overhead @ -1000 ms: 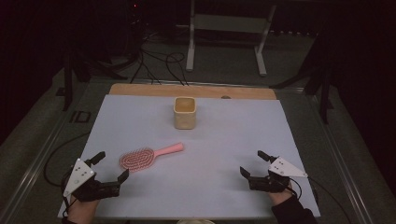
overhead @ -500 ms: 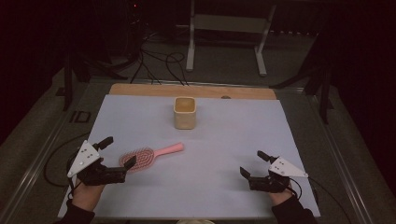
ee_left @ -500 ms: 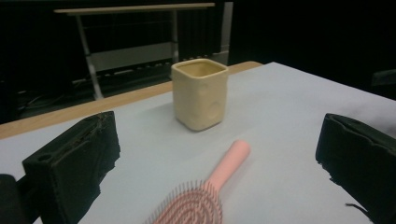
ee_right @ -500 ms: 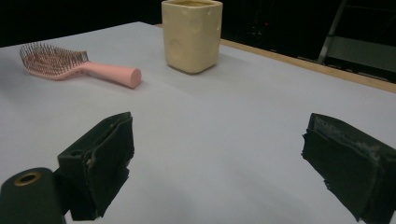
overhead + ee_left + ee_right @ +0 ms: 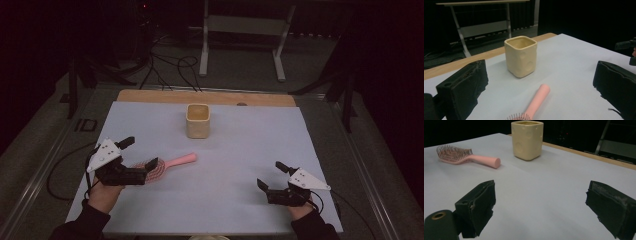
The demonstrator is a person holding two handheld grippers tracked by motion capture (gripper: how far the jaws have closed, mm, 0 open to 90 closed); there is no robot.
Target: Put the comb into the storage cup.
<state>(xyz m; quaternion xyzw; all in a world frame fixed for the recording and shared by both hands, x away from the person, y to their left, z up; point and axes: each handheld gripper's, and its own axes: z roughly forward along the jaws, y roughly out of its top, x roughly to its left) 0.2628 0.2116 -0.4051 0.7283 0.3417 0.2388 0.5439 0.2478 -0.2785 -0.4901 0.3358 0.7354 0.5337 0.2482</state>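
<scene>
Dark room, cables and a metal stand frame on the floor behind; bench covered by a pale sheet (image 5: 240,200) with a wooden strip along the far edge.

Left claw (image 5: 141,159) jaws apart, straddling the bristle head of the pink hairbrush (image 5: 167,163). In the left gripper view the brush handle (image 5: 537,99) runs out between the two black jaws toward the cream square cup (image 5: 521,56); bristles just at the bottom edge. No squeeze yet, brush lies flat on the bench, handle pointing toward the cup but well apart from it.

Right claw (image 5: 268,176) jaws apart, nothing between them, parked on the near right of the bench, well away from brush and cup.

Cup (image 5: 198,120) upright, mid-bench toward the far side; can't see inside it from here.

Progress, my read: early. Approach to the brush is about done; grasp, lift and probably a drop into the cup all left. Right side looks idle.
</scene>
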